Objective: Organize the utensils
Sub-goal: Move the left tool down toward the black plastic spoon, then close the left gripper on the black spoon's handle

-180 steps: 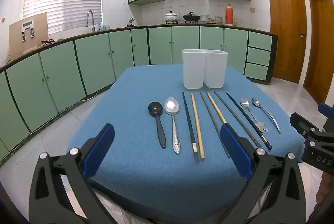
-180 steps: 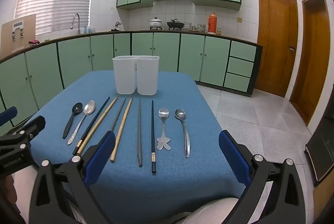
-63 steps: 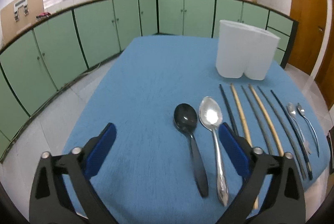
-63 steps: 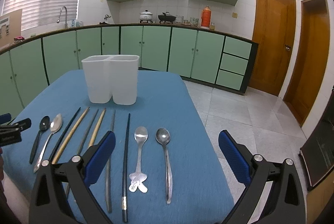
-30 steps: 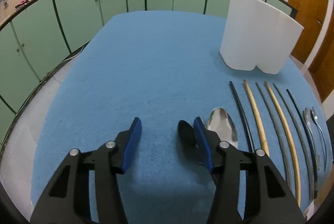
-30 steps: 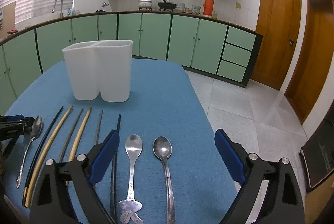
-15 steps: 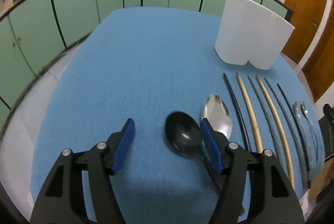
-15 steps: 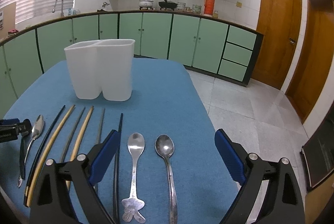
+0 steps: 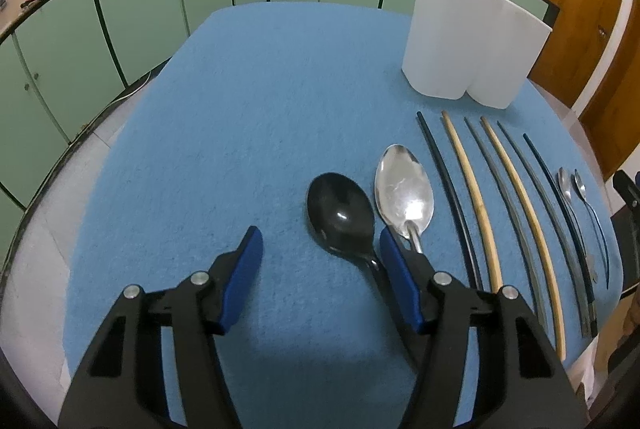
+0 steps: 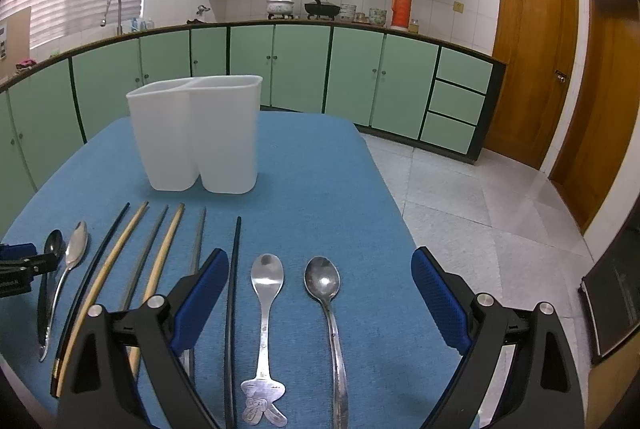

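My left gripper [image 9: 320, 257] hangs low over the blue cloth [image 9: 240, 109], its jaws closing. The black spoon [image 9: 340, 213] lies on the cloth with its handle between the fingers, close beside the right pad [image 9: 396, 277]; the pads do not press on it. A large silver spoon [image 9: 404, 189] lies just right of it, then several chopsticks [image 9: 472, 189]. My right gripper [image 10: 320, 261] stands wide open above two small metal spoons [image 10: 266, 281], holding nothing. The left gripper [image 10: 32, 258] shows at that view's left edge. The white two-compartment holder [image 10: 196, 133] stands behind the row.
Green cabinets [image 10: 300, 69] curve round the table's far and left sides. The cloth's right edge drops to a tiled floor [image 10: 480, 209], with wooden doors [image 10: 532, 69] beyond. Bare cloth [image 9: 220, 149] lies left of the black spoon.
The left gripper's jaws stand wider than a second ago and it has drawn back a little, so the black spoon's bowl now shows in full. The right gripper has not moved.
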Available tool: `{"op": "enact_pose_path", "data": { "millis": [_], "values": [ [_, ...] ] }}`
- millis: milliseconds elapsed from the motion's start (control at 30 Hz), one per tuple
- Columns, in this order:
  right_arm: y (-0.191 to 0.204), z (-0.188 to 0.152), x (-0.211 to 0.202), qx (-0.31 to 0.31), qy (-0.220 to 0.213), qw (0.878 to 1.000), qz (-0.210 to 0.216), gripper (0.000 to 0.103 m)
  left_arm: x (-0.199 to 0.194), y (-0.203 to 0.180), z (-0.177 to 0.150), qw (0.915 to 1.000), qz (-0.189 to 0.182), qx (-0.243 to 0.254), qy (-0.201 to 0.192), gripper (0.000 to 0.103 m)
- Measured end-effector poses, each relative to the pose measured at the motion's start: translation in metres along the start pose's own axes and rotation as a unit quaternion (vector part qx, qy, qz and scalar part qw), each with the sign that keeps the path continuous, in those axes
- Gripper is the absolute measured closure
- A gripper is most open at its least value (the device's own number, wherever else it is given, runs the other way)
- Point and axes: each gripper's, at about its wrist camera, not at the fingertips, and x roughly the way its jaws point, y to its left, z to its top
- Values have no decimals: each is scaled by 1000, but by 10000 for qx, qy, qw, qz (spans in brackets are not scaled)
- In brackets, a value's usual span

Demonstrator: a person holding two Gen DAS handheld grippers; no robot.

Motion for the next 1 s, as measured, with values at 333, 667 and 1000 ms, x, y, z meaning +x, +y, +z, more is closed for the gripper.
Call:
{"op": "enact_pose_path", "data": {
  "millis": [333,667,1000],
  "values": [
    [5,-1,1,0,16,10000,0,12,-8,19,9,9998,150,-54,-80,42],
    [7,-1,3,-34,27,10000,36,12,16,27,28,9982,249,-534,82,39],
    [7,-2,8,-19,66,10000,41,12,27,23,38,9977,347,-551,177,42]
  ]
}}
